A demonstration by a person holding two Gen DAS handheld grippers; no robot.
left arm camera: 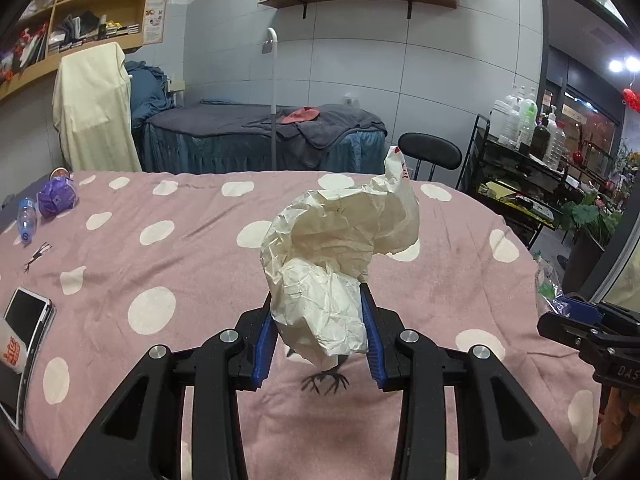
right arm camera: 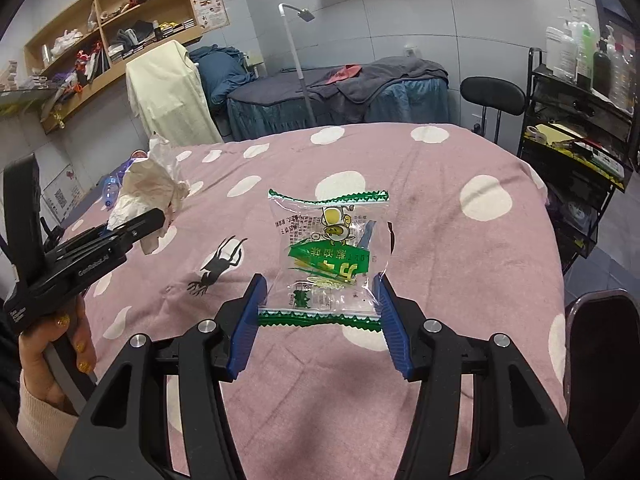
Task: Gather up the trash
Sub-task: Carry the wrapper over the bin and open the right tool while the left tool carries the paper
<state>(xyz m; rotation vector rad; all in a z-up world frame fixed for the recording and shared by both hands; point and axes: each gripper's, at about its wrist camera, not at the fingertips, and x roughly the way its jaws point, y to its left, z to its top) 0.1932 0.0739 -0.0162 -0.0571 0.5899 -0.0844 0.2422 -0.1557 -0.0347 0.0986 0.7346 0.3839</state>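
My left gripper (left arm camera: 318, 312) is shut on a crumpled white paper bag (left arm camera: 336, 256) and holds it up above the pink polka-dot bed cover (left arm camera: 160, 264). The bag also shows in the right wrist view (right arm camera: 150, 184), at the left, with the left gripper (right arm camera: 132, 228) under it. My right gripper (right arm camera: 320, 292) is shut on a clear snack wrapper with green print (right arm camera: 328, 248), held between the blue pads above the cover (right arm camera: 460, 264). The right gripper shows at the right edge of the left wrist view (left arm camera: 568, 312), with the wrapper (left arm camera: 550, 284) in it.
A crushed purple wrapper (left arm camera: 56, 198), a plastic bottle (left arm camera: 27, 220) and a phone (left arm camera: 26, 316) lie at the cover's left side. Behind stand a massage bed (left arm camera: 260, 140), a black stool (left arm camera: 430, 156) and a bottle cart (left arm camera: 524, 168). A dark chair back (right arm camera: 604, 380) is at right.
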